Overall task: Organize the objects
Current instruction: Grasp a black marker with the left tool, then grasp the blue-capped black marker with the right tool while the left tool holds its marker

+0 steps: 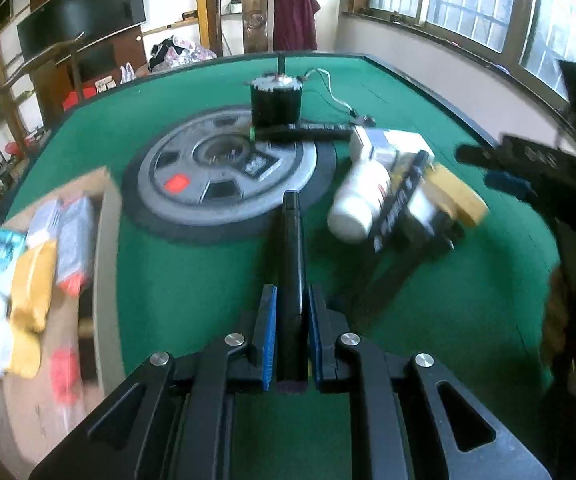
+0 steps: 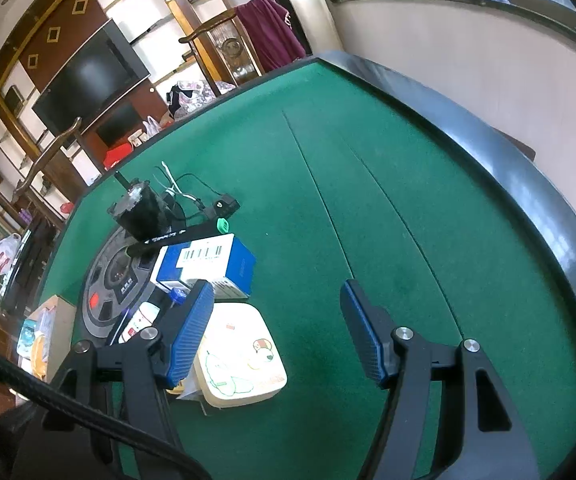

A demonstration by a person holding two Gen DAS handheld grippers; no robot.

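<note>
carefully — your left gripper (image 1: 291, 336) clamps a slim, stiff black plastic marker (image 1: 292, 280) mid-barrel — light, slippery; right gripper (image 2: 278, 332) gapes, holding nothing.

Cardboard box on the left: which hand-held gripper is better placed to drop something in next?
Left hand-held gripper: already shut on the black marker, beside the cardboard box. Right hand-held gripper is open, empty.

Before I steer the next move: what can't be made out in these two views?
- Cardboard box contents, left wrist view: motion-blurred, packets unreadable.
- White bottle label, left wrist view: blurred, crossed by a black strip.
- Black marker in the left gripper: rear end hidden between the fingers.
- Right gripper open; its finger covers part of the cream box.
</note>
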